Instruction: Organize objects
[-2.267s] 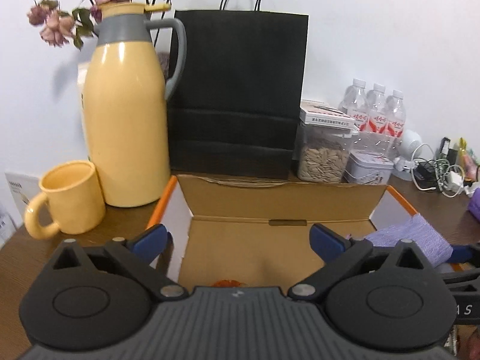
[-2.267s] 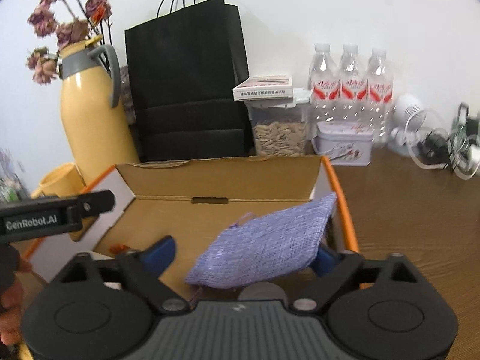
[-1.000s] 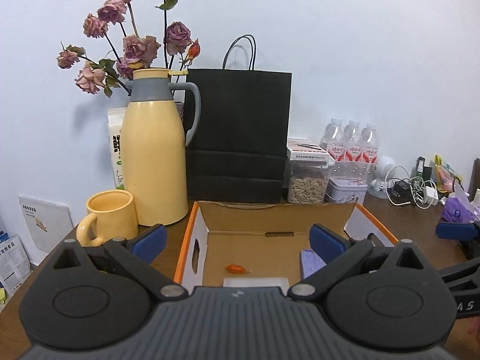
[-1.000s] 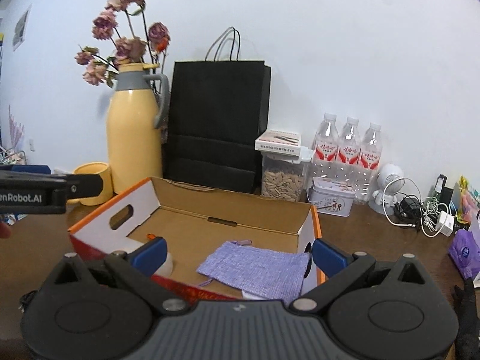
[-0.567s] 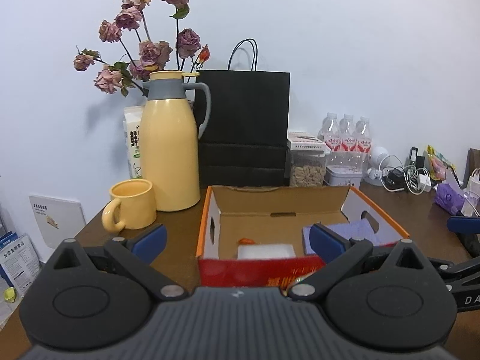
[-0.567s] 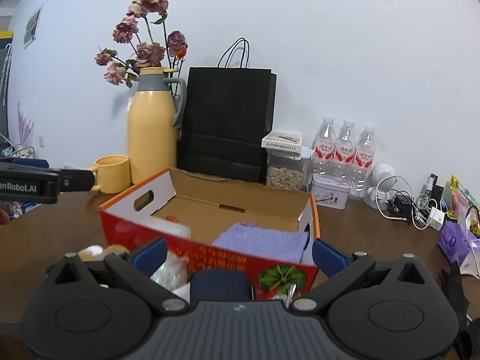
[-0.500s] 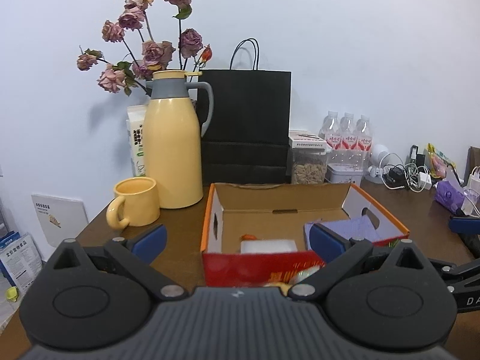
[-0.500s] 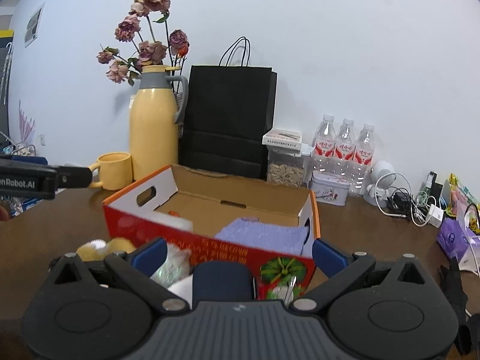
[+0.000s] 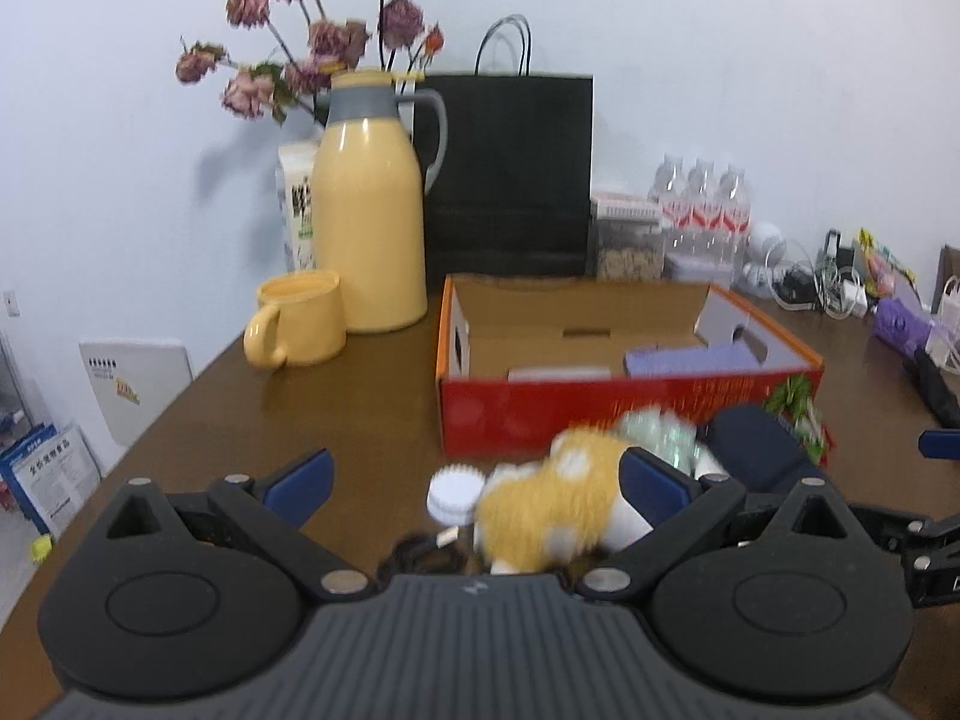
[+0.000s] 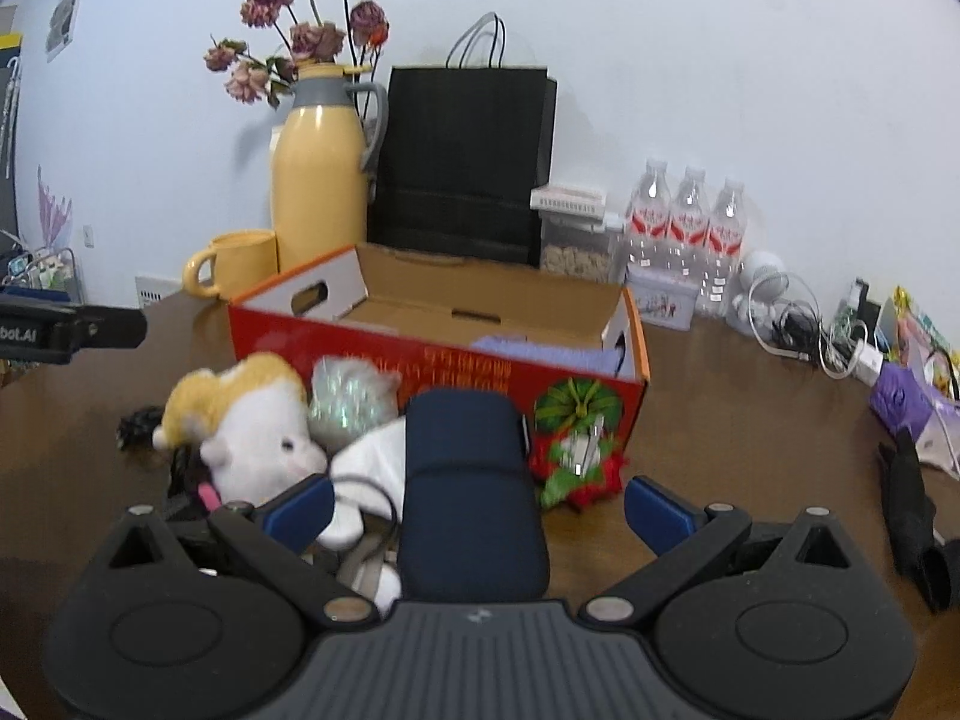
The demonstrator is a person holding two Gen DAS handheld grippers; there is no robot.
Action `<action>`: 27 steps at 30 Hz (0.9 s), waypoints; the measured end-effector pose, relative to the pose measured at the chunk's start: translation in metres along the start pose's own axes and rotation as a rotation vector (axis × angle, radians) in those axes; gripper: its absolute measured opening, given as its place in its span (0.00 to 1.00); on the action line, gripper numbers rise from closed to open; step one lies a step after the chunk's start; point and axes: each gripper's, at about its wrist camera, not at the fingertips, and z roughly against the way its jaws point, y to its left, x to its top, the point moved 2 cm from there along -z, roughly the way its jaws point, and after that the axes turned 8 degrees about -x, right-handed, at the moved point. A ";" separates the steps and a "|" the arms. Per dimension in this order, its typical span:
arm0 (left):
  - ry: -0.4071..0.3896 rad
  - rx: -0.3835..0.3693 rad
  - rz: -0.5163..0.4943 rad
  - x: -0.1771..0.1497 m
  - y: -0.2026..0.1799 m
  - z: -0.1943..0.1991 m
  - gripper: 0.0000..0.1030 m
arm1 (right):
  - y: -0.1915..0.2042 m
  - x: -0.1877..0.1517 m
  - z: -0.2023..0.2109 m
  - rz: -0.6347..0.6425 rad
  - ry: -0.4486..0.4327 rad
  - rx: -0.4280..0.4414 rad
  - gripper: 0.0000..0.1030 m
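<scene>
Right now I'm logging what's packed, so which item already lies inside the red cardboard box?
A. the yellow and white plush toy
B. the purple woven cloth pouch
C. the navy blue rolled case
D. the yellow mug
B: the purple woven cloth pouch lies inside the red cardboard box; the rest sit outside it.

Yellow thermos jug [image 10: 318, 180] with dried roses [image 10: 288, 12] at 11 o'clock; yellow mug [image 10: 237, 264] left of it; black paper bag [image 10: 462, 162] at 12; water bottles [image 10: 690, 228] at 1.

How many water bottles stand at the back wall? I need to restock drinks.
3: the water bottles stand side by side against the wall, right of the black bag, behind a small tin. More may be hidden.
</scene>
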 end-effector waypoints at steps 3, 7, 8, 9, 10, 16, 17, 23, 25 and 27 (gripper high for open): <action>0.032 -0.001 0.008 -0.013 0.003 -0.002 1.00 | -0.001 -0.010 -0.003 -0.004 0.022 -0.007 1.00; 0.071 -0.003 0.020 -0.026 0.006 -0.003 1.00 | -0.003 -0.017 -0.008 -0.014 0.040 -0.022 1.00; 0.078 -0.006 0.019 -0.028 0.005 -0.003 1.00 | -0.002 -0.018 -0.008 -0.016 0.039 -0.017 1.00; 0.084 -0.009 0.016 -0.031 0.004 -0.004 1.00 | -0.001 -0.020 -0.008 -0.019 0.036 -0.009 1.00; 0.091 -0.012 0.014 -0.033 0.003 -0.004 1.00 | 0.000 -0.020 -0.007 -0.020 0.031 -0.001 1.00; 0.115 -0.016 0.017 -0.041 -0.001 -0.006 1.00 | 0.017 -0.020 -0.010 0.001 0.008 0.094 0.50; 0.115 -0.016 0.016 -0.041 -0.001 -0.006 1.00 | 0.021 -0.020 -0.012 0.007 0.015 0.106 0.45; 0.120 -0.012 0.023 -0.043 0.002 -0.002 1.00 | 0.049 -0.019 -0.022 0.075 0.019 0.129 0.34; 0.121 -0.012 0.026 -0.045 0.003 -0.002 1.00 | 0.056 -0.020 -0.027 0.106 0.040 0.119 0.19; 0.122 -0.013 0.030 -0.045 0.005 -0.001 1.00 | 0.061 -0.023 -0.028 0.132 0.039 0.102 0.18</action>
